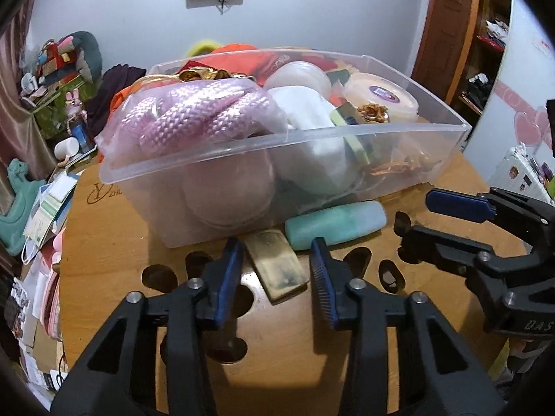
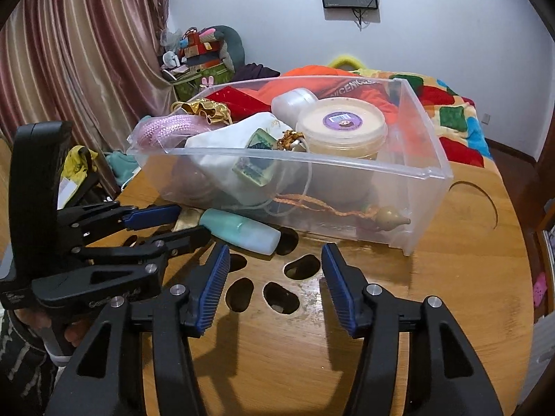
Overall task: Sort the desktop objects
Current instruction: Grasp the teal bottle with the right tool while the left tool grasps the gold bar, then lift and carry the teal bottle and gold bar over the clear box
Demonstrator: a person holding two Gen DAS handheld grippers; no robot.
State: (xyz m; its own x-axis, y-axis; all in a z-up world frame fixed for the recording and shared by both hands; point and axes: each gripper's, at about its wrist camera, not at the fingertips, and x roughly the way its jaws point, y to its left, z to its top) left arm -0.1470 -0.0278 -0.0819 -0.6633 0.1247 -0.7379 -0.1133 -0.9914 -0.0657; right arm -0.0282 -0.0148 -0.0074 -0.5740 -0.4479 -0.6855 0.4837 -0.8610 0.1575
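A: Where do the tools stand?

B: The left tool [image 1: 277, 270] hangs low over the table [image 1: 114, 235], jaws spread wide and holding nothing. Between its fingers, toward 12 o'clock, lies a flat gold bar [image 1: 275, 265], apart from both pads. The right tool [image 2: 275, 287] is likewise wide open and empty, over the dark oval holes [image 2: 301, 267] in the table top.

A: And the things to be sorted?

B: A clear bin [image 1: 347, 138] stands at 12 o'clock from both tools. In the left wrist view a pink rope [image 1: 194, 114] in a bag fills its 9 o'clock end, a white pouch [image 1: 305, 114] sits at the middle, and a round tub [image 1: 381, 95] with a purple label is at 2 o'clock. The tub [image 2: 341, 123] shows again in the right wrist view, with a tan gourd charm [image 2: 388, 222] on a cord against the near wall.

A: Anything outside the bin?

B: A teal bottle [image 1: 334, 225] lies on its side on the table, just beside the bin's near wall and touching or nearly touching the bar's far end. In the right wrist view the bottle [image 2: 242, 230] is at 11 o'clock, close to the left tool's tips [image 2: 166, 225].
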